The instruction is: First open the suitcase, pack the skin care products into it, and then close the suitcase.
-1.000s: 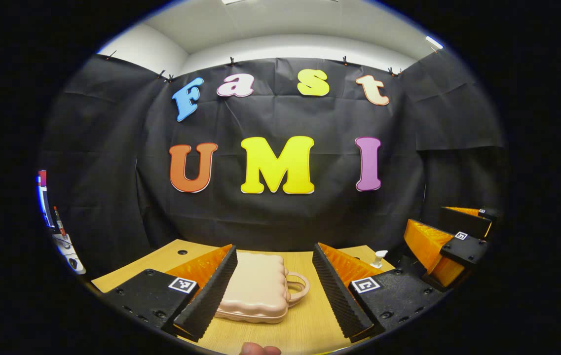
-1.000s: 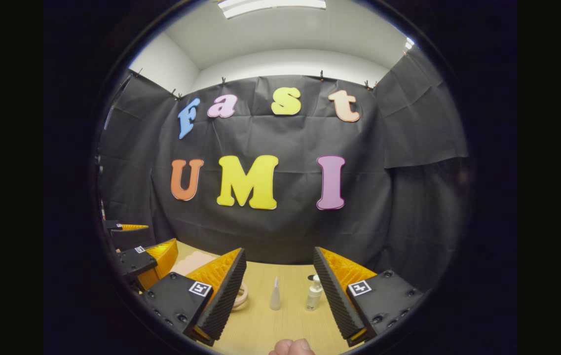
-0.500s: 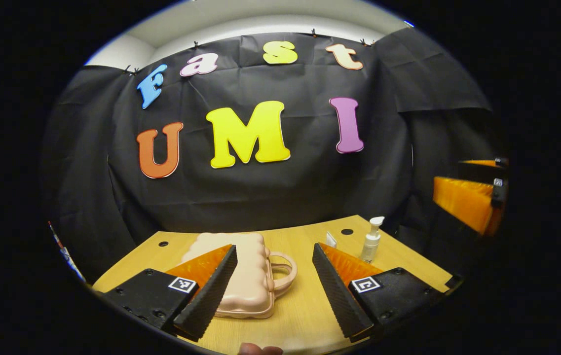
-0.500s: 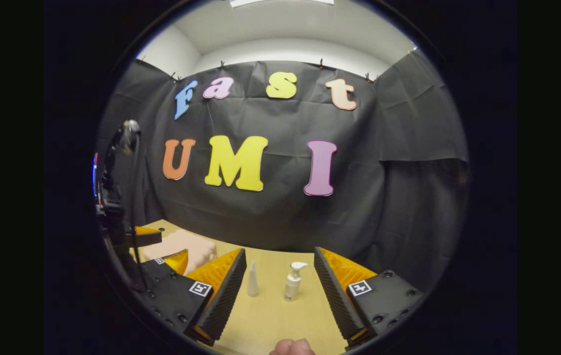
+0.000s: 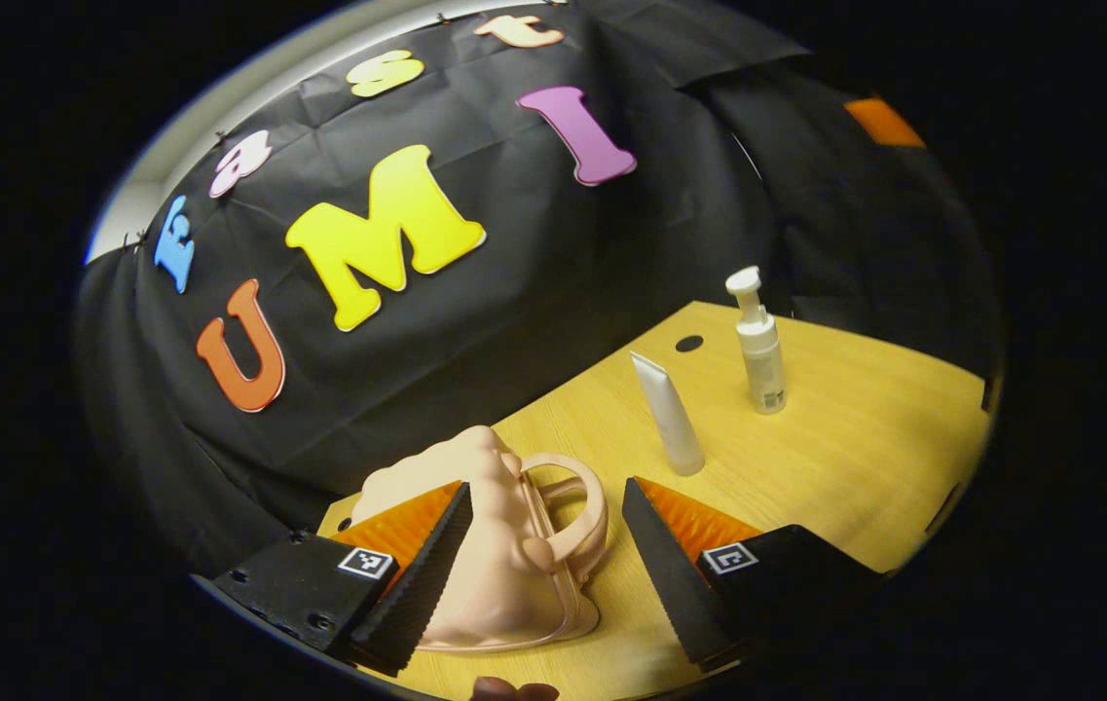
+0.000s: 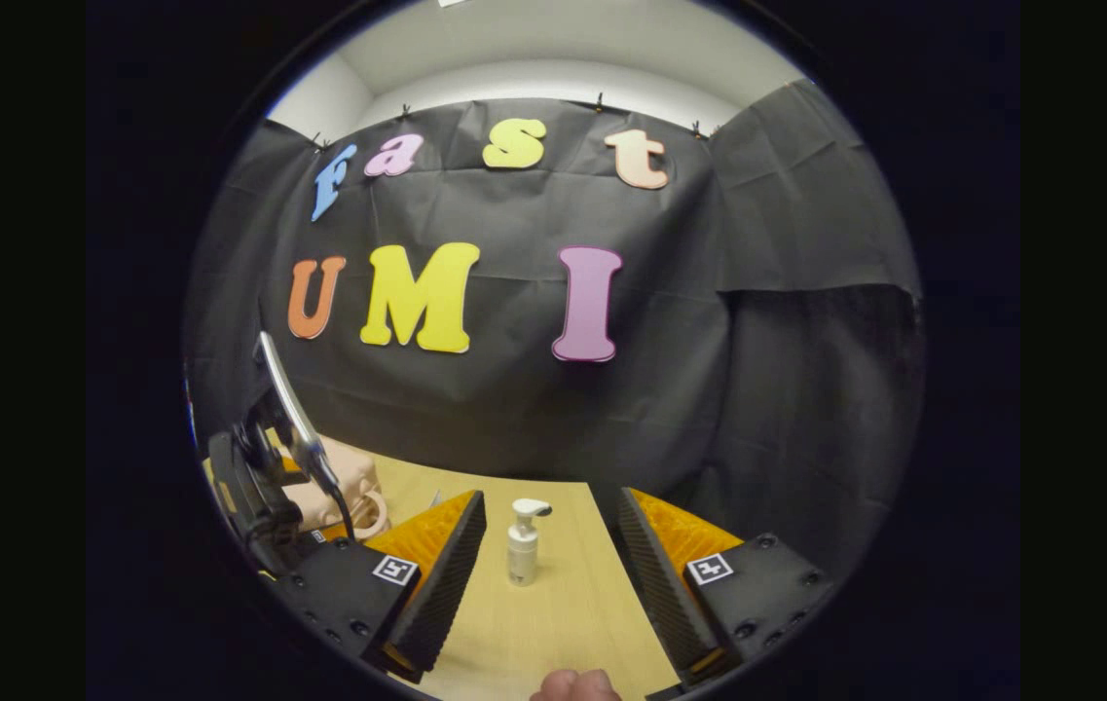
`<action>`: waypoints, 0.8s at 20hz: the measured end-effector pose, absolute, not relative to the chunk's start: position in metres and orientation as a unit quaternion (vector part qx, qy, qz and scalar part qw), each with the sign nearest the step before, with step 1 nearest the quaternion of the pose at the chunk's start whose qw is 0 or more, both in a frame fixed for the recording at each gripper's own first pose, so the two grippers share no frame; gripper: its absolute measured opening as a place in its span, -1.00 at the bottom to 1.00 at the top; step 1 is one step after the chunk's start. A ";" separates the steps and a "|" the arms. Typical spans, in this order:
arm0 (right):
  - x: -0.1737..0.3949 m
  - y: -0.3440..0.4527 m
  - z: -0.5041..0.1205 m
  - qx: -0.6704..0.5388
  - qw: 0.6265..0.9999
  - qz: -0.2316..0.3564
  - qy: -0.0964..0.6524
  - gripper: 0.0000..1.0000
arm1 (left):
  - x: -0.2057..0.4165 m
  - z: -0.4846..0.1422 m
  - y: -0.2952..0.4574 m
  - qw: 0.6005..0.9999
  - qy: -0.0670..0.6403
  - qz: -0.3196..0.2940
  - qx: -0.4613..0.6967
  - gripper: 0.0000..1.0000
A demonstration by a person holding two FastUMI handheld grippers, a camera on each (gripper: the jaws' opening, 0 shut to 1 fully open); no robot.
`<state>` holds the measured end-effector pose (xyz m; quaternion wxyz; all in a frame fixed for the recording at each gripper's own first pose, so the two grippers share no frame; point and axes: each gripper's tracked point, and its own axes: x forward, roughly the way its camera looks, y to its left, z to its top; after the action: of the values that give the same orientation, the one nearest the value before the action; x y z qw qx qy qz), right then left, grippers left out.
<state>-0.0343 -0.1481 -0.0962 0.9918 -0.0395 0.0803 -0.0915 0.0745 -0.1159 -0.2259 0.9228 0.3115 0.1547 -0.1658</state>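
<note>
A closed pale pink suitcase (image 5: 504, 565) lies flat on the wooden table (image 5: 855, 438), with its handle (image 5: 580, 506) turned toward the products. My left gripper (image 5: 543, 584) is open just above its near end; one finger covers the case's left part. To the right stand a white tube (image 5: 667, 414) and a white pump bottle (image 5: 759, 346). In the right gripper view the pump bottle (image 6: 521, 545) stands ahead between the fingers of my open right gripper (image 6: 545, 594). The suitcase (image 6: 349, 482) is at the left there, partly behind the left gripper's body (image 6: 256, 482).
A small round hole (image 5: 688, 343) is in the table behind the tube. The black cloth wall closes off the table's far side. Bare wood (image 6: 553, 623) lies in front of the pump bottle. A thumb tip (image 6: 577, 684) shows at the bottom edge.
The left gripper has tilted and come down closer over the suitcase, bringing the tube and the pump bottle into its view. The right gripper has swung so the pump bottle is centred between its fingers.
</note>
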 end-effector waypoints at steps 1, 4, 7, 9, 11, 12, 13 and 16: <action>-0.032 -0.155 -0.097 -0.034 0.992 -0.094 0.079 0.63 | 0.074 -0.236 -0.118 0.914 0.164 -0.169 0.330 0.98; -0.027 -0.175 -0.102 -0.025 0.991 -0.104 0.081 0.63 | 0.084 -0.261 -0.115 0.890 0.193 -0.162 0.380 0.97; -0.030 -0.187 -0.106 -0.033 0.989 -0.113 0.088 0.63 | 0.091 -0.278 -0.107 0.874 0.228 -0.154 0.400 0.97; -0.033 -0.188 -0.105 -0.039 0.989 -0.114 0.086 0.63 | 0.096 -0.276 -0.107 0.869 0.228 -0.150 0.414 0.92; -0.036 -0.190 -0.107 -0.035 0.988 -0.122 0.087 0.63 | 0.099 -0.279 -0.103 0.863 0.232 -0.147 0.425 0.88; -0.037 -0.191 -0.107 -0.032 0.987 -0.128 0.089 0.65 | 0.103 -0.283 -0.100 0.858 0.239 -0.145 0.431 0.80; -0.038 -0.189 -0.107 -0.032 0.987 -0.132 0.087 0.65 | 0.103 -0.282 -0.096 0.852 0.247 -0.148 0.437 0.75; -0.042 -0.184 -0.099 -0.040 0.986 -0.139 0.078 0.63 | 0.108 -0.285 -0.096 0.840 0.259 -0.158 0.450 0.54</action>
<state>-0.0419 -0.1845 -0.0994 0.9864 -0.0403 0.0780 -0.1389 0.1079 -0.0958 -0.2851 0.8397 0.4505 0.2587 -0.1585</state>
